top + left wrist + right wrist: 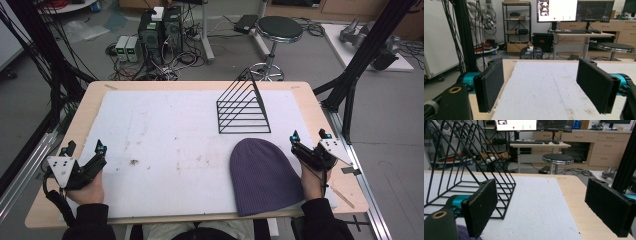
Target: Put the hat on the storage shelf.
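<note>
Nearby, wire rack (243, 107) empty — beanie (264, 176) outside.

One wooden worktop (320, 112), covered by one white mat (165, 135). On the mat lie one purple knit beanie (262, 175) and one black wire rack (243, 107) with slanted dividers. Two hand-held claws: one left claw (85, 148) and one right claw (309, 135), each with two black jaws standing apart. Beyond the worktop, one round black stool (280, 27) on the floor.

Ribbed knit beanie (262, 175); black wire rack (243, 107) (matt); rough white mat (165, 125).
</note>
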`<act>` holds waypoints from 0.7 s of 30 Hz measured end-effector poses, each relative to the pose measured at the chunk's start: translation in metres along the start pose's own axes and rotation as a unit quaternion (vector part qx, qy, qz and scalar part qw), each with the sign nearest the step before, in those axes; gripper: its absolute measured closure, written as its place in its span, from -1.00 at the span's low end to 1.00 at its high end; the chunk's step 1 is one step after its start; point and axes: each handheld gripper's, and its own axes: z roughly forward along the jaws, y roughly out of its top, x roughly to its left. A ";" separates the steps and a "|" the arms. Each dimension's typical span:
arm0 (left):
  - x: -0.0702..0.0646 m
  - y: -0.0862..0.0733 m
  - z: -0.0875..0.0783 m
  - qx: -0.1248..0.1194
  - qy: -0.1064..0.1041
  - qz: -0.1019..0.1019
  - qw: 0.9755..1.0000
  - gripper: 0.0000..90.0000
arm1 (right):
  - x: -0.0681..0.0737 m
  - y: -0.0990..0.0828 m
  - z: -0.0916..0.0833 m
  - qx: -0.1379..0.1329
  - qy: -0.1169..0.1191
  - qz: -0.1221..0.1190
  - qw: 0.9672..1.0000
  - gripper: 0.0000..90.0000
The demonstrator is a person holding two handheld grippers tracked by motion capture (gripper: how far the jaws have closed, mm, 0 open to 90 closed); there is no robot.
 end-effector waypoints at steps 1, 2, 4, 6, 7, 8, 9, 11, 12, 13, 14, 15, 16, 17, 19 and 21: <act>0.000 0.000 0.000 0.000 0.000 0.001 1.000 -0.50 | 0.000 0.000 0.000 0.000 0.000 0.000 1.000 -0.77; 0.001 0.000 0.000 0.001 0.000 0.000 1.000 -0.50 | 0.000 0.000 0.000 -0.002 0.000 0.001 1.000 -0.77; 0.001 0.000 -0.001 0.001 0.000 -0.004 1.000 -0.50 | 0.000 0.000 0.000 -0.002 0.000 0.002 1.000 -0.77; 0.001 0.000 -0.001 0.001 0.000 -0.004 1.000 -0.50 | 0.000 0.001 -0.001 -0.002 -0.001 0.004 1.000 -0.77; 0.001 0.000 0.000 -0.001 -0.001 -0.003 1.000 -0.50 | 0.000 0.001 -0.001 -0.003 -0.002 0.003 1.000 -0.77; 0.001 0.000 0.000 -0.002 -0.002 -0.003 1.000 -0.50 | 0.000 0.001 -0.001 -0.004 -0.001 0.003 1.000 -0.77; 0.000 0.000 0.000 -0.001 -0.002 -0.003 1.000 -0.50 | 0.000 0.001 -0.001 -0.003 0.000 0.001 1.000 -0.77; 0.000 0.000 0.000 0.001 -0.003 -0.003 1.000 -0.50 | 0.000 0.000 0.000 0.000 0.002 0.002 1.000 -0.77; 0.000 0.000 -0.001 0.000 -0.003 -0.001 1.000 -0.50 | 0.000 0.000 0.000 0.000 0.003 0.002 1.000 -0.77; 0.000 0.000 -0.001 -0.002 -0.004 -0.001 1.000 -0.50 | 0.001 0.000 0.000 0.000 0.003 0.003 1.000 -0.77; 0.000 0.000 -0.001 -0.002 -0.004 -0.001 1.000 -0.50 | 0.001 0.000 0.000 -0.003 0.003 0.001 1.000 -0.77; 0.000 0.000 -0.001 -0.002 -0.004 -0.001 1.000 -0.50 | 0.001 0.000 0.000 -0.004 0.003 0.000 1.000 -0.77; 0.000 0.000 0.000 0.000 -0.005 -0.002 1.000 -0.50 | 0.001 0.000 0.000 -0.003 0.002 0.003 1.000 -0.77; 0.000 0.000 0.000 0.001 -0.005 -0.003 1.000 -0.50 | 0.001 0.001 0.000 -0.002 0.002 0.003 1.000 -0.77; 0.000 0.000 0.000 0.000 -0.004 -0.003 1.000 -0.50 | 0.000 0.001 0.000 -0.003 0.001 0.004 1.000 -0.77; 0.000 0.000 0.000 0.000 -0.004 -0.003 1.000 -0.50 | 0.001 0.002 -0.001 -0.010 0.001 0.000 1.000 -0.77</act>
